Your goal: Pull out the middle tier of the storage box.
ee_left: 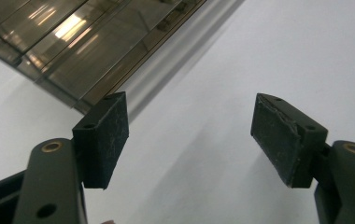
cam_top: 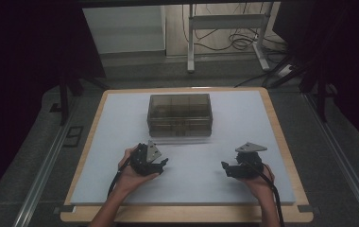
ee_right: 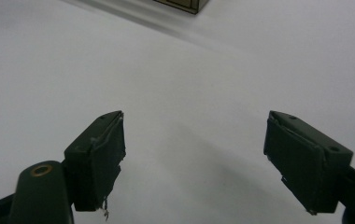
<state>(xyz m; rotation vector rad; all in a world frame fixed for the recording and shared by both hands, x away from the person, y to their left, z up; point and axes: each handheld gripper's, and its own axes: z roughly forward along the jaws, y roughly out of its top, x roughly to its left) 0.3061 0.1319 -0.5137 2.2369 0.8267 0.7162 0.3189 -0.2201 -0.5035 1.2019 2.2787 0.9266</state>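
Smoky plastic box (ee_left: 68, 42) beyond the left gripper (ee_left: 189, 135) – jaws apart, empty

No text, label, brand, number or sign can be read anywhere in these views. The smoky clear box (cam_top: 180, 115) at about 12 o'clock on the table (cam_top: 243, 123) bears no legible marking, and its lid in the left gripper view gives only glare. The black pads (ee_right: 102, 154) carry scuffs, not letters.
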